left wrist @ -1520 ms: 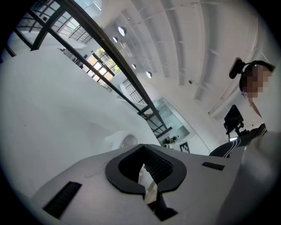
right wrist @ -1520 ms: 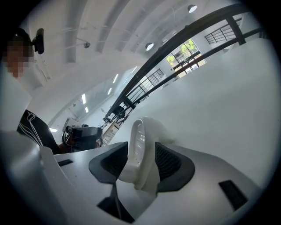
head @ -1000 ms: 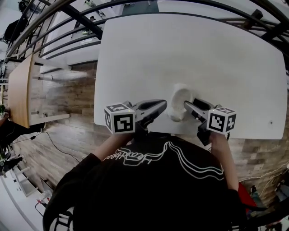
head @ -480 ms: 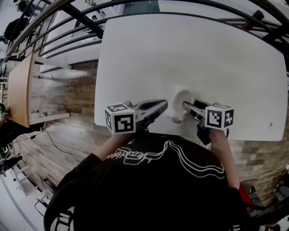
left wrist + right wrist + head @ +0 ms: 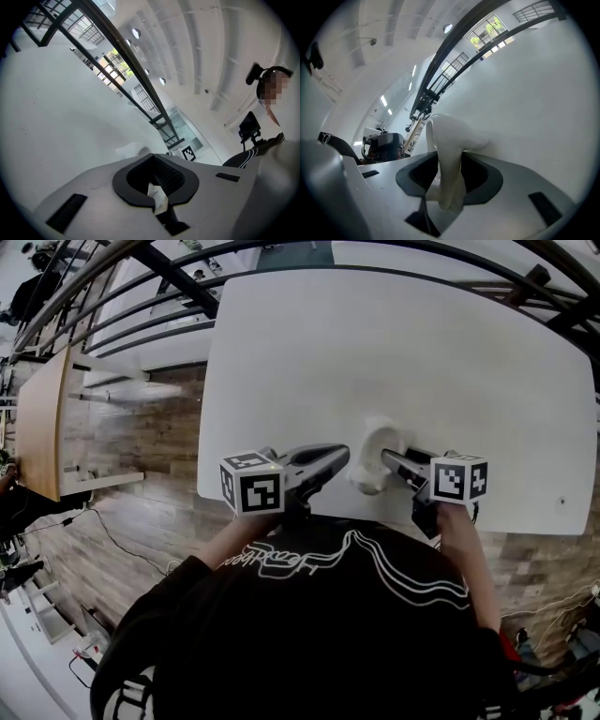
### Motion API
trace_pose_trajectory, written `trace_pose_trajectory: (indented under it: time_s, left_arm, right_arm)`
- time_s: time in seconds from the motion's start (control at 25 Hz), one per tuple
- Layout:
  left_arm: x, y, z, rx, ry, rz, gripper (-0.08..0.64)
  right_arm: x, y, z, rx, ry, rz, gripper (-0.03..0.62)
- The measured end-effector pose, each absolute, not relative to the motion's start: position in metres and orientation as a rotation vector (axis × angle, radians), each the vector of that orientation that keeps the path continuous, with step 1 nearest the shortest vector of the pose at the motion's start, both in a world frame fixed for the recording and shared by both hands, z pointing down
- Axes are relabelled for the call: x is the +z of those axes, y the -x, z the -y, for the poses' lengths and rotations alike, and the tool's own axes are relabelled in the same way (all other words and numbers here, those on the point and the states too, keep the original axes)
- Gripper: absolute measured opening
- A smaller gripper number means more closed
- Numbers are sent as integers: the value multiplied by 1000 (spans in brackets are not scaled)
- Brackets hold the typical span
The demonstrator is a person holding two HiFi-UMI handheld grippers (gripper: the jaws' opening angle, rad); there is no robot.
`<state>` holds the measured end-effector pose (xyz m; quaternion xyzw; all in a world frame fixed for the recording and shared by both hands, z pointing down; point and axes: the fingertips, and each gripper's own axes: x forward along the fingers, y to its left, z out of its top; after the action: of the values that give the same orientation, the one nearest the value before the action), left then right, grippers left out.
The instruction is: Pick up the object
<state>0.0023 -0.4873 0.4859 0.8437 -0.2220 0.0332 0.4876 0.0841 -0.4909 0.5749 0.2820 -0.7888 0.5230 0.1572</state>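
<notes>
R claw point(image 5: 386, 459) clenched on wall of white object point(image 5: 449, 136), between its tips, low over counter point(image 5: 375, 343). L claw point(image 5: 334, 458) clenched, pale scrap point(image 5: 157, 197) at tips. Obj prob stiff, light, slick, breakable: hold rim.

Your head view looks steeply down on the bench point(image 5: 394, 352). The left gripper point(image 5: 339, 457) and right gripper point(image 5: 386, 459) views skim that bench from close behind their jaws.

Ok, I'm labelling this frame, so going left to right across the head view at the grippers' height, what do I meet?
wooden table → left gripper → white object → right gripper, which is clamped on that object
</notes>
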Motion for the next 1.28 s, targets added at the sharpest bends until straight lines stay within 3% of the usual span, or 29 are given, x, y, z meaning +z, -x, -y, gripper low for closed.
trace_pose_trajectory:
  time_s: [0.88, 1.28]
  left_arm:
    - [471, 7, 464, 56, -2091, 542, 6]
    - [423, -21, 404, 23, -2172, 515, 6]
  right_arm:
    - [557, -74, 481, 1441, -861, 2374, 130]
    - [481, -108, 430, 1326, -919, 2524, 130]
